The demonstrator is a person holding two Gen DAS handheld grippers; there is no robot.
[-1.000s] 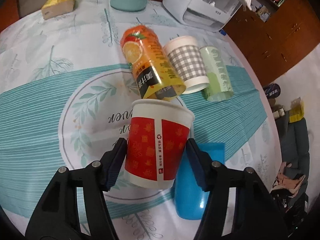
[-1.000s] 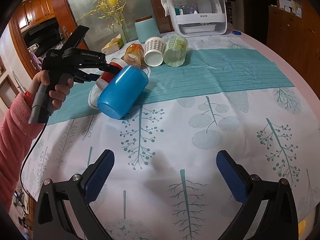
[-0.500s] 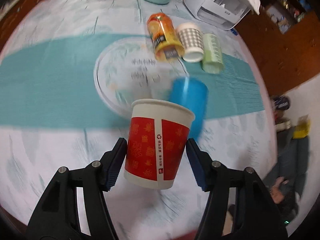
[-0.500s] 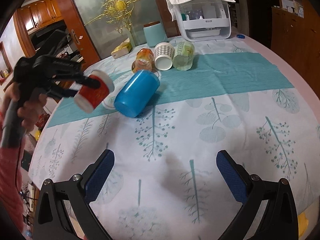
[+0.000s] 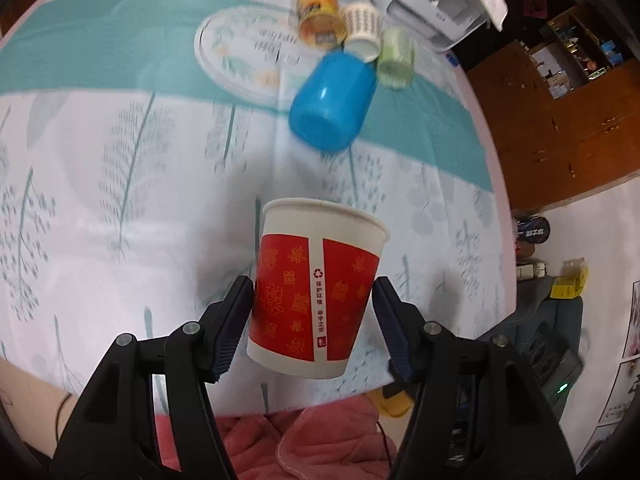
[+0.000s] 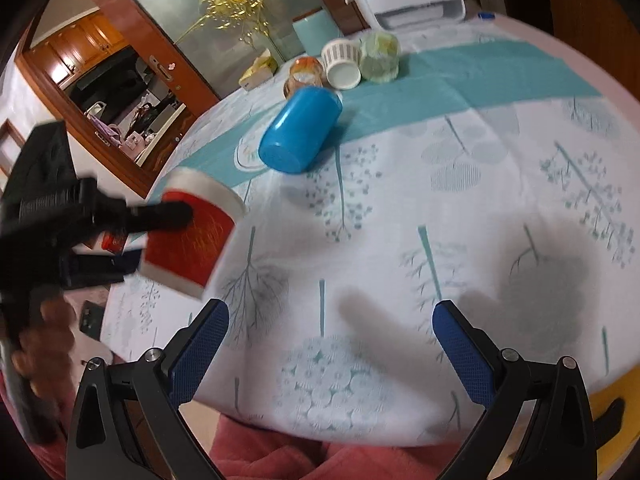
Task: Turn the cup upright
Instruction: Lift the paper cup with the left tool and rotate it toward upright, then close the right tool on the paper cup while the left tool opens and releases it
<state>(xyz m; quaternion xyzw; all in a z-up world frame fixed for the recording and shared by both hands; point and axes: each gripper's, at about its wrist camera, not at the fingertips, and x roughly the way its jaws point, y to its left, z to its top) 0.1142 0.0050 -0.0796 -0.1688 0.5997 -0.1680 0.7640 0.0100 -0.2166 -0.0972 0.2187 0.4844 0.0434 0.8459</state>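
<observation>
A red and white paper cup (image 5: 316, 292) is clamped between the two jaws of the left gripper (image 5: 313, 322), pressed on both sides near its lower half. It is held in the air above the near edge of the table (image 5: 120, 208), clear of the cloth. In the left wrist view its open rim points away from the jaws and its base sits nearest the camera, so its long axis runs along the fingers. In the right wrist view the cup (image 6: 192, 232) is tilted, rim up and to the right; motion blur hides its print and the exact angle.

Beyond the jaws, the white leaf-patterned cloth is bare up to a blue cup (image 5: 332, 104) lying on its side, base toward the camera. Past it, three more containers lie on their sides close together: an orange can (image 5: 320, 20), a checked cup (image 5: 362, 30) and a green cup (image 5: 396, 58). A white appliance (image 5: 440, 4) stands behind them, cut off by the frame edge.

The right gripper (image 6: 332, 352) has its jaws spread wide with nothing between them, low over the near table edge. Ahead of it lies a broad stretch of bare cloth. The left gripper (image 6: 120, 236) and the hand (image 6: 40, 340) holding it appear beside its left jaw, badly blurred.
</observation>
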